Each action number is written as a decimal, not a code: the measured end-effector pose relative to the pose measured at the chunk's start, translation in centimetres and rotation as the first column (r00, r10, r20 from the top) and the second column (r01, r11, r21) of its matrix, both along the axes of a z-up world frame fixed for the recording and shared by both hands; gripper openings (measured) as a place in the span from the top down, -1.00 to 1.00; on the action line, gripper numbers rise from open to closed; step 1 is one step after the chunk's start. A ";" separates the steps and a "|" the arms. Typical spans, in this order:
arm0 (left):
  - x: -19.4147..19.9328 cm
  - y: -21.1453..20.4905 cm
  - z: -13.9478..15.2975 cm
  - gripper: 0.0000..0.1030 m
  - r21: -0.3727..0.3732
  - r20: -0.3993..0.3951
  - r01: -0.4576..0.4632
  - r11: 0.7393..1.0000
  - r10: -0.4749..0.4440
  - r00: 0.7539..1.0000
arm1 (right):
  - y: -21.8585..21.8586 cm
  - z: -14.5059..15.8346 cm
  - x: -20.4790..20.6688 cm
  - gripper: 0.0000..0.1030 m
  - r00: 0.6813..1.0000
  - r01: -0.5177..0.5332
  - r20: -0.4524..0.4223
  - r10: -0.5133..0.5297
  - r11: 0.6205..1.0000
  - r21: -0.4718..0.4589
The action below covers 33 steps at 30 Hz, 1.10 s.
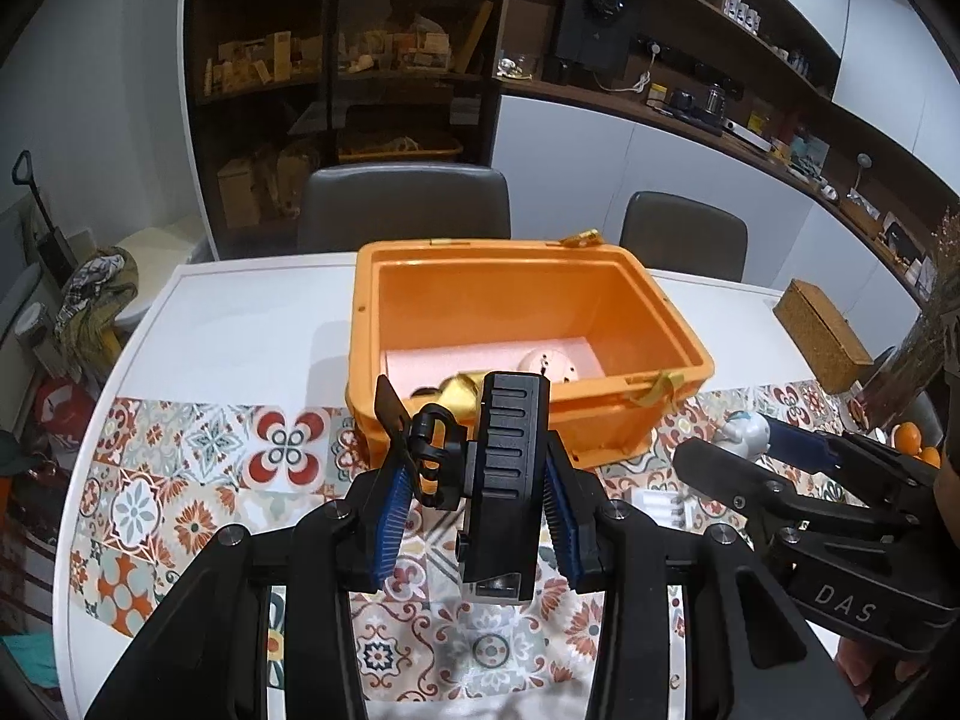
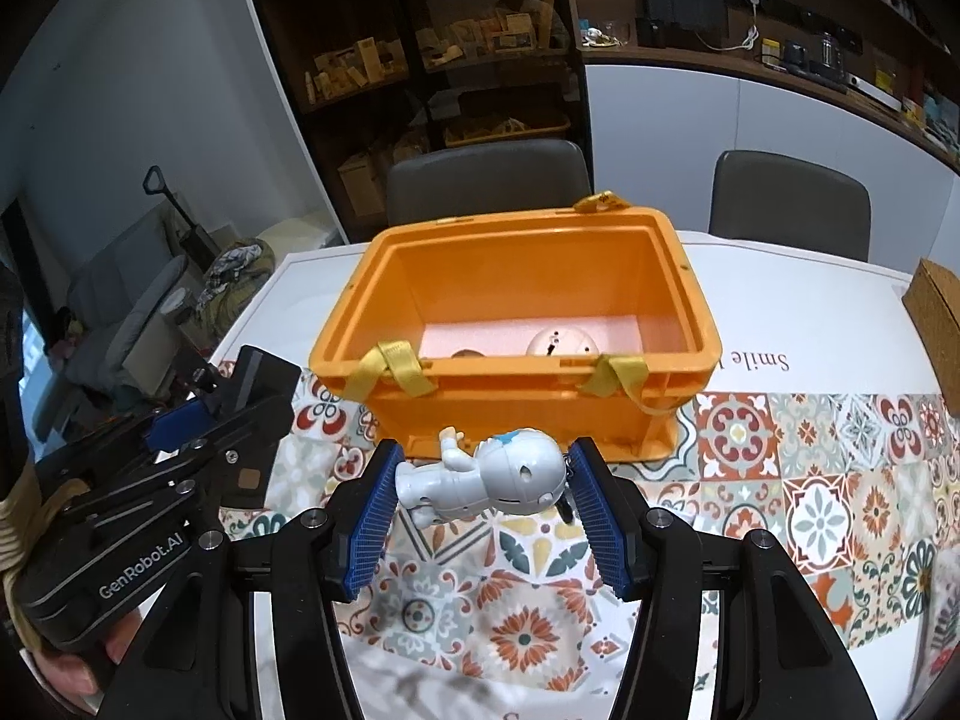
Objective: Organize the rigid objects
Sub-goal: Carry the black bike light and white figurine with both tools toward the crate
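Left gripper (image 1: 477, 498) is clamped on a black ribbed device (image 1: 504, 480). Right gripper (image 2: 483, 507) is clamped on a white toy robot figurine (image 2: 486, 477) lying sideways. The open orange storage box (image 2: 516, 402) stands just beyond both grippers' fingertips.

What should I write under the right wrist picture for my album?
Right gripper holds a white toy robot in front of the open orange bin.
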<state>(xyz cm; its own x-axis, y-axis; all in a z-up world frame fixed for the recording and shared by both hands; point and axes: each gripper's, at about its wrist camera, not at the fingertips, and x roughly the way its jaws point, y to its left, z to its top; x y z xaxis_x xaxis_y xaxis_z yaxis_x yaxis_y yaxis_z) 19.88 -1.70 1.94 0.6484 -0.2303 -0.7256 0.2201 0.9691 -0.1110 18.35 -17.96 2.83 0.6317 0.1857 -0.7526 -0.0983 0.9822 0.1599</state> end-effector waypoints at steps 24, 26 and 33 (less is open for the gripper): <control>5.0 -1.2 3.6 0.21 0.007 0.044 0.004 1.000 -0.004 0.999 | -0.4 3.2 5.4 -0.11 0.999 0.031 0.046 -0.030 0.999 -0.016; 5.5 -1.3 3.7 0.21 0.012 0.041 0.004 1.000 -0.004 0.999 | -0.5 3.2 5.8 -0.11 0.998 0.034 0.044 -0.033 0.999 -0.019; 7.4 -1.5 3.6 0.21 0.037 0.039 0.005 0.999 -0.007 0.999 | -0.4 3.8 7.5 -0.11 0.998 0.040 0.049 -0.038 0.998 -0.044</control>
<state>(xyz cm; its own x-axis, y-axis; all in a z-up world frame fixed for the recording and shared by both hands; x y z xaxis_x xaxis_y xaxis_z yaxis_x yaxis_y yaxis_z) 27.32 -3.24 5.57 0.6752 -0.2083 -0.7076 0.2295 0.9710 -0.0669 25.80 -18.32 6.58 0.6735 0.1269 -0.7282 -0.0663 0.9915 0.1115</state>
